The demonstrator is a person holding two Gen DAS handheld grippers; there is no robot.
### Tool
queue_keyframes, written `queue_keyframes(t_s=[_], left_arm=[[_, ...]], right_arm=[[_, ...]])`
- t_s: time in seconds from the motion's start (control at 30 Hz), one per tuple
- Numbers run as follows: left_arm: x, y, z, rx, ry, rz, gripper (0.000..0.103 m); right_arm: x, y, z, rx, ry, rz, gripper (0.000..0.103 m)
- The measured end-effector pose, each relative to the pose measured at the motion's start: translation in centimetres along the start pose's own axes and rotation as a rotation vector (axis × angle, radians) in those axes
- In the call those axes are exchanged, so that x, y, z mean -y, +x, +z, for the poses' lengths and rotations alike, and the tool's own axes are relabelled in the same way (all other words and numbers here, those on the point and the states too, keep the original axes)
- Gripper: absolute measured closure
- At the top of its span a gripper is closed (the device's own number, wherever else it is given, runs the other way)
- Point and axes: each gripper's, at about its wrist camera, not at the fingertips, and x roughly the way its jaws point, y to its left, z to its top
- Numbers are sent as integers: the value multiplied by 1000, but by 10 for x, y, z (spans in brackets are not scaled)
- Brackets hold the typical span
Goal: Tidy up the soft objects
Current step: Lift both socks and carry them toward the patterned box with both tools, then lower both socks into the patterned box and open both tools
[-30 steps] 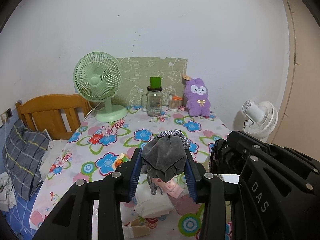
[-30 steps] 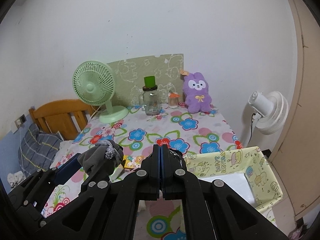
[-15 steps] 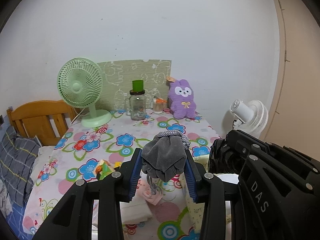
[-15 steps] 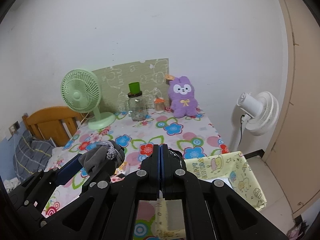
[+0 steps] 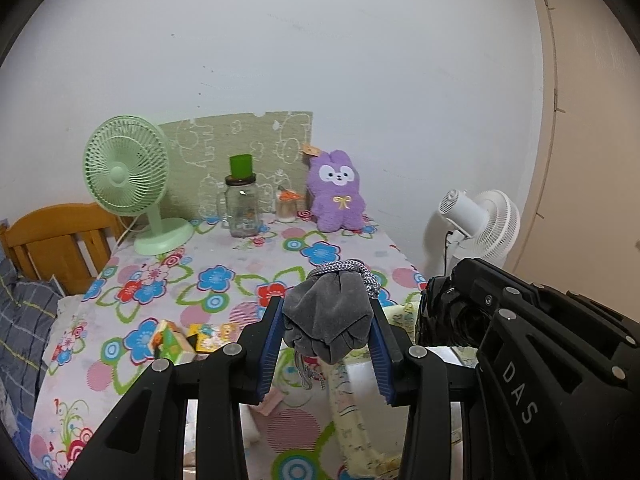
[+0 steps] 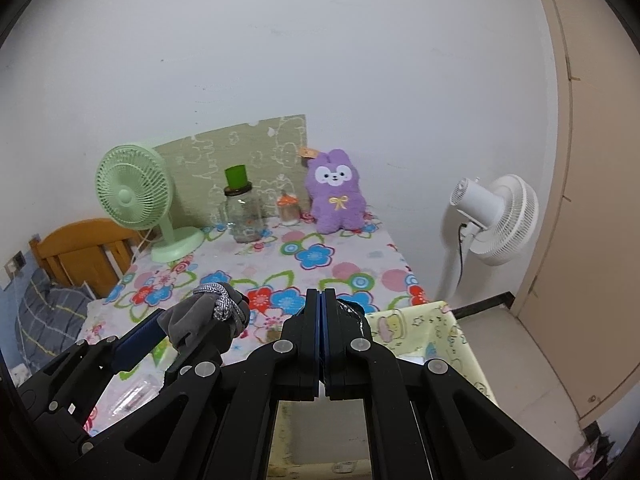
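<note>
My left gripper (image 5: 326,322) is shut on a bunched grey cloth with a grey-white cord (image 5: 328,312) and holds it in the air near the rim of a yellow patterned fabric box (image 5: 360,428). The cloth also shows in the right wrist view (image 6: 204,316), left of my right gripper (image 6: 322,300). The right gripper is shut with nothing visible between its pads, above the same box (image 6: 424,328). A purple plush rabbit (image 5: 338,192) sits at the table's far edge.
The floral table (image 5: 224,280) carries a green fan (image 5: 128,176), a glass jar with a green cup (image 5: 241,204), a small bottle (image 5: 287,208), small packets (image 5: 176,340) and pale soft items (image 5: 272,400). A white floor fan (image 6: 496,216) stands right; a wooden bed frame (image 5: 52,236) left.
Both grippers have moved right and pulled back from the table with the grey cloth still held. The yellow box now lies below them.
</note>
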Motion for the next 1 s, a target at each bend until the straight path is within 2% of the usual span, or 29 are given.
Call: queue_keyframes(t_s=[0.77, 1.0], left_arm=[[47, 55, -11, -94, 36, -82, 62], [59, 79, -19, -164, 60, -100, 62]], right_arm=[[57, 42, -11, -78, 39, -81, 99], [73, 60, -20, -116, 52, -107, 99]])
